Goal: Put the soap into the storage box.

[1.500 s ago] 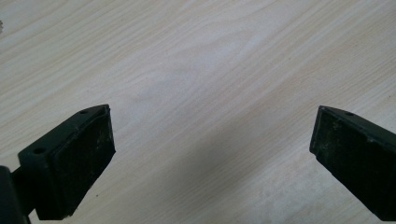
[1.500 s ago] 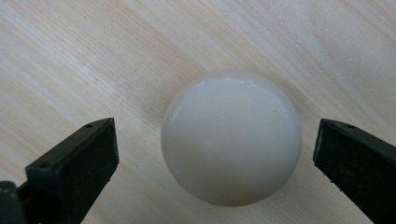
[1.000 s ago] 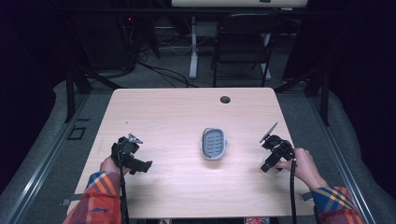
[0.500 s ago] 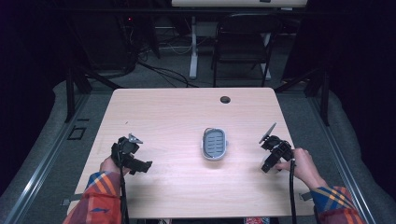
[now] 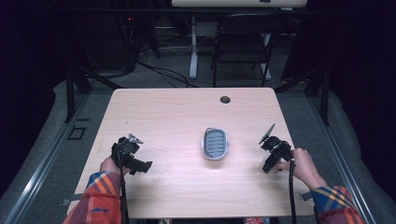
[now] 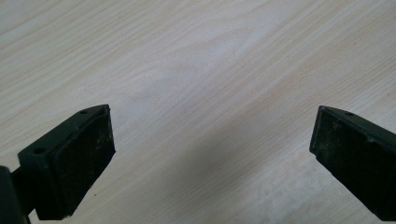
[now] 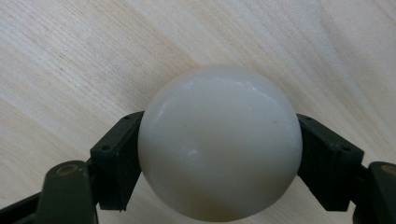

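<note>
1. Tabletop (image 5: 168, 112) was light wood, mostly bare. Left gripper (image 5: 132, 156) sat near the front-left corner, held in the left hand (image 5: 109, 164), pretty much parked. In the left gripper view its jaws stood wide apart with just wood grain between them, so released, nothing in it.

2. Moving right, a small grey oval basket (image 5: 215, 143) with a slatted bottom sat about mid-table, a bit nearer the front edge. It looked empty from above.

3. Right gripper (image 5: 270, 163) was close to the right edge, well apart from the basket, with the right hand (image 5: 301, 164) wrapped around its back end. Its jaws had just been closing, and in the right gripper view they were clenched on a white ball (image 7: 219, 142), one pad on each side at about its widest part. Ball looked smooth and glossy, sitting low over the wood; couldn't tell if it touched the table.

4. Step in hand, as I read it: securing the ball, probably to carry it over to the basket. To do that well I'd keep the pads square on the middle of the ball, since a slick round thing will squirt out if the grip rides high or low. Lift straight up first, then travel left.

5. Pose-wise, both forearms came in from the front edge in plaid sleeves, the right gripper angled down toward the table.
</note>
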